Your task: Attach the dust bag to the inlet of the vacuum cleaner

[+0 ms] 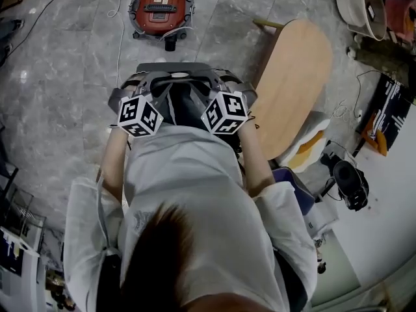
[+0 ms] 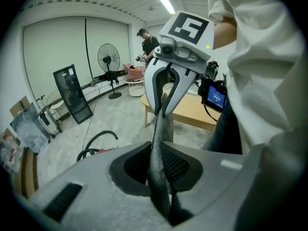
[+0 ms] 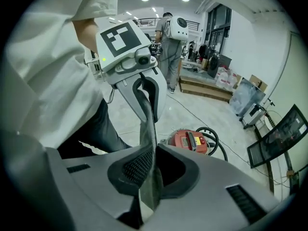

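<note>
The dust bag [image 1: 184, 106] is dark grey cloth, held taut between my two grippers in front of the person's body. My left gripper [image 1: 151, 90] and my right gripper [image 1: 214, 88] face each other, each shut on an edge of the cloth. In the left gripper view the dust bag [image 2: 159, 148] runs from my left gripper [image 2: 162, 189] up to the right gripper [image 2: 164, 110]. In the right gripper view the dust bag [image 3: 147, 148] runs from my right gripper [image 3: 147, 186] to the left gripper [image 3: 144, 110]. The red vacuum cleaner [image 1: 161, 8] stands on the floor ahead, apart from both grippers.
A wooden table [image 1: 296, 83] stands at the right. The vacuum cleaner [image 3: 191, 141] has a black hose [image 3: 215, 139] coiled beside it, and cables trail over the marble floor [image 1: 71, 64]. Buckets [image 1: 364, 5] and boxes sit at the far right. Other people [image 3: 171, 47] stand farther off.
</note>
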`<control>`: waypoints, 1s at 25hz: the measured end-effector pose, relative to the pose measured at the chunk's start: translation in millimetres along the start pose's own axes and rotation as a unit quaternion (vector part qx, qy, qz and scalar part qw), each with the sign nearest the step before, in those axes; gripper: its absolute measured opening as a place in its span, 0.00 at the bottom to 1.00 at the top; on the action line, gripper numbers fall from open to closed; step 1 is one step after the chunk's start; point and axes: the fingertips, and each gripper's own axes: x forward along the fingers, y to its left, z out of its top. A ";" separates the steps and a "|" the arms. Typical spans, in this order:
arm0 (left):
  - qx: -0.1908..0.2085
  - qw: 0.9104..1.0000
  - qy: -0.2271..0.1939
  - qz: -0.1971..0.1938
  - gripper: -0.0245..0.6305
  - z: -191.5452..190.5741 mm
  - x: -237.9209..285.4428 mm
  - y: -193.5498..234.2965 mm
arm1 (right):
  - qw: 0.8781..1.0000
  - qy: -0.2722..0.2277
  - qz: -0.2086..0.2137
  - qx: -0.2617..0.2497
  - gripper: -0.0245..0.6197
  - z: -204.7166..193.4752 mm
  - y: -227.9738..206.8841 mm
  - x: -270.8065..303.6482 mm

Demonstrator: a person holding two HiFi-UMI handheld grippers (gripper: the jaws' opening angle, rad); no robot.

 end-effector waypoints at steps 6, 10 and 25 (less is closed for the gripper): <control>-0.041 0.999 0.014 0.011 0.11 -34.3 51.3 11.0 | 1.000 0.021 0.019 0.005 0.09 -34.1 -13.7 47.8; -0.056 0.998 0.026 0.002 0.11 -64.0 85.3 11.3 | 0.999 0.040 0.036 0.009 0.09 -57.0 -14.3 86.3; -0.099 0.992 0.078 -0.019 0.12 -184.1 183.5 21.2 | 0.995 0.046 0.054 0.070 0.08 -115.4 -8.5 227.4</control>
